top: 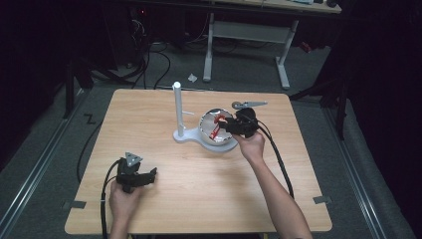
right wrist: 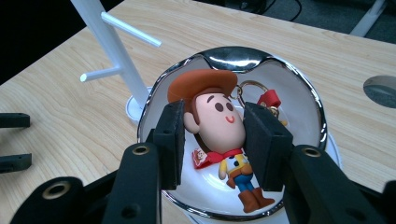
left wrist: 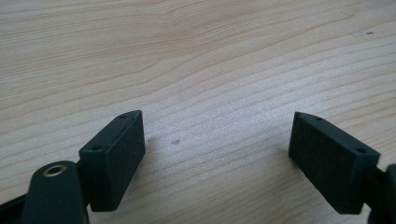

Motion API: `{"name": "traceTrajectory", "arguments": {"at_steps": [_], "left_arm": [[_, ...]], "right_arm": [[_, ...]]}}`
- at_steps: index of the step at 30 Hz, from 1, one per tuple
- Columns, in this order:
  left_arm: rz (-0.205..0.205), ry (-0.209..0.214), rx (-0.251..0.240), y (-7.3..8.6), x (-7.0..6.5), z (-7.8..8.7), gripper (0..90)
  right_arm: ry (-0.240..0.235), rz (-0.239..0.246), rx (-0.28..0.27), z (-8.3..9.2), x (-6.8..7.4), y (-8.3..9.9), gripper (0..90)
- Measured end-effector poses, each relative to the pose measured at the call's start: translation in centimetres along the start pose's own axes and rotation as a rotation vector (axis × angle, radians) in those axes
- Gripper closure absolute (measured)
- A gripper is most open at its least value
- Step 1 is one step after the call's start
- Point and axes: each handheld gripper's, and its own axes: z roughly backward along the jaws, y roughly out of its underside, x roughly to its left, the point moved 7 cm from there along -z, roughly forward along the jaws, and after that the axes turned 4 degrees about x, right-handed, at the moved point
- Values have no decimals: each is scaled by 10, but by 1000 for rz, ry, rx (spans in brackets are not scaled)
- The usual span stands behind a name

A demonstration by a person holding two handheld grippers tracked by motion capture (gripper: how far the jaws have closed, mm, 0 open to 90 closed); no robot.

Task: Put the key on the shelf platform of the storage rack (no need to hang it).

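Observation:
A cowboy figure keychain (right wrist: 217,123) with a brown hat, red scarf and metal ring lies in a white bowl with a chrome rim (right wrist: 308,93). My right gripper (right wrist: 214,109) reaches into the bowl, its two pads pressed on either side of the figure's head. In the high view the right gripper (top: 226,124) is at the bowl (top: 209,138) in the middle of the table, with the figure (top: 216,127) showing as red. My left gripper (top: 149,174) rests open near the table's front left, with nothing but bare wood between its jaws (left wrist: 217,126).
A white stand (top: 177,107) with short pegs rises just left of the bowl, and its pole (right wrist: 112,46) is close to my right gripper. The wooden table (top: 199,189) has free room in front. A grey round patch (right wrist: 380,91) lies on the table beyond the bowl.

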Motion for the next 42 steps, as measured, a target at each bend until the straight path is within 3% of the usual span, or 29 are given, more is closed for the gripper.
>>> {"name": "traceTrajectory", "arguments": {"at_steps": [22, 30, 42], "left_arm": [[-8, 4, -2, 0, 0, 0, 190], [-1, 3, -2, 0, 0, 0, 190], [-4, 3, -2, 0, 0, 0, 190]], "right_arm": [[26, -16, 55, -25, -3, 11, 582], [19, -21, 49, -21, -3, 9, 531], [56, -21, 24, 3, -19, 13, 506]]}}
